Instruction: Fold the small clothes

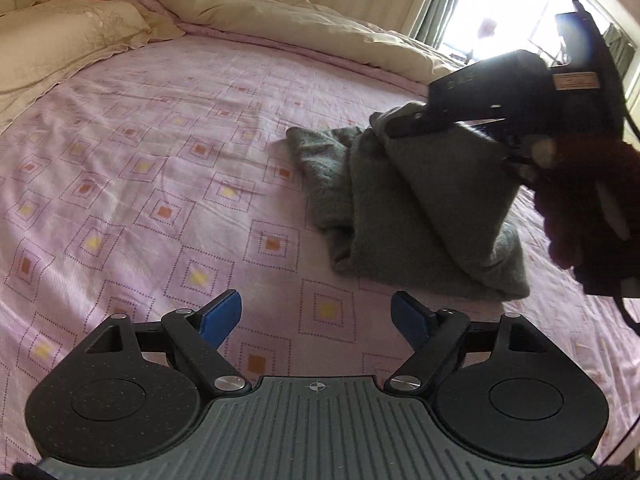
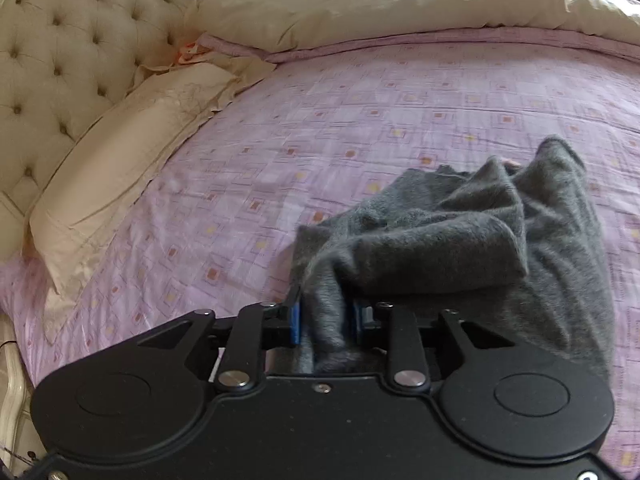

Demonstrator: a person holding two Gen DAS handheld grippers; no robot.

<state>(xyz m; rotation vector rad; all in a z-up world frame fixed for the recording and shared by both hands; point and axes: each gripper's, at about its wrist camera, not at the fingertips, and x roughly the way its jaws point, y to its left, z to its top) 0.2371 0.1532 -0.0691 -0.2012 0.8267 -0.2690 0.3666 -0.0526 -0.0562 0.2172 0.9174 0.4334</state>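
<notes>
A small grey fuzzy garment (image 1: 404, 208) lies partly folded on the pink patterned bed sheet (image 1: 160, 168). My right gripper (image 2: 327, 320) is shut on one edge of the grey garment (image 2: 460, 236) and lifts it off the sheet, so the cloth hangs in a slope. In the left wrist view the right gripper (image 1: 404, 126) shows at the upper right, pinching the raised edge. My left gripper (image 1: 318, 320) is open and empty, its blue pads (image 1: 222, 314) above bare sheet just in front of the garment.
A cream pillow (image 2: 120, 168) and a tufted headboard (image 2: 60, 48) lie to the left. A cream duvet (image 2: 400, 4) is bunched along the far side. A bright window (image 1: 500, 4) is at the upper right.
</notes>
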